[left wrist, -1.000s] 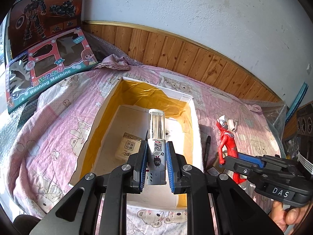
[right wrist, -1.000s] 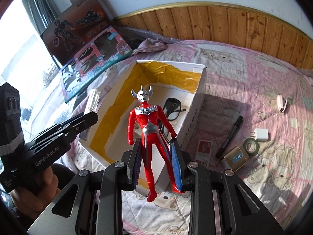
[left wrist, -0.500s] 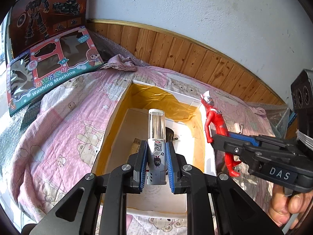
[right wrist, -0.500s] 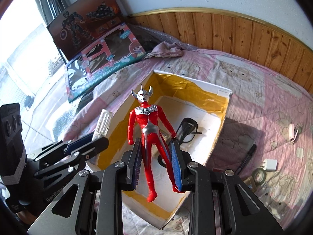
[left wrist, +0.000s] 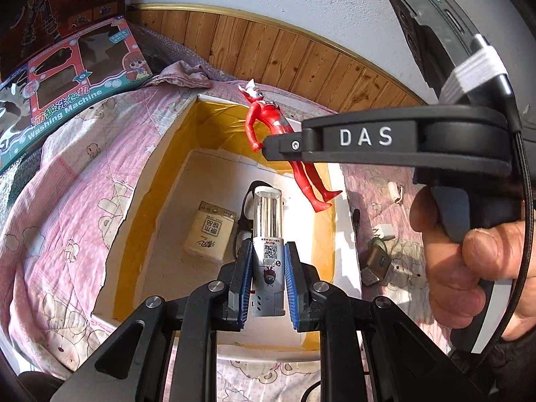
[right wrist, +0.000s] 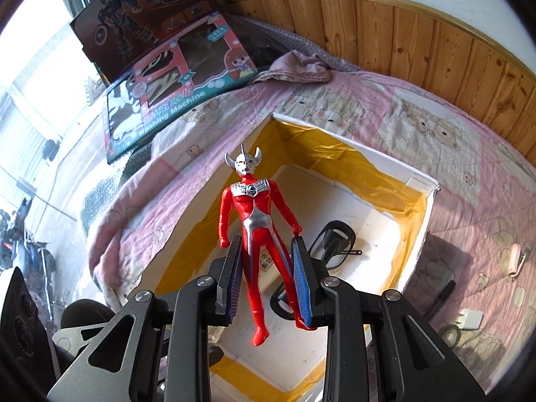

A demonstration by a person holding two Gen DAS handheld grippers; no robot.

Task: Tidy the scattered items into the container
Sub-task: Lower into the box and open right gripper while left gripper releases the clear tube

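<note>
While over the box (right wrist: 415, 181) | right gripper (right wrist: 268, 278) fingers clamp red-silver figure (right wrist: 254, 214) | left gripper (left wrist: 268, 278) fingers clamp clear-topped tube (left wrist: 267, 221)

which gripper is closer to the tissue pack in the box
Left. The left gripper, shut on a tube, hangs just above and beside the tissue pack; the right gripper holds the red figure higher, toward the box's far side.

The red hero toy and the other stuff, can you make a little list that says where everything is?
red hero toy: held by right gripper, over the box
clear tube: held by left gripper, over the box
box: white, yellow-lined, open on the pink quilt
inside box: tissue pack, glasses
outside box: marker, white plug
</note>
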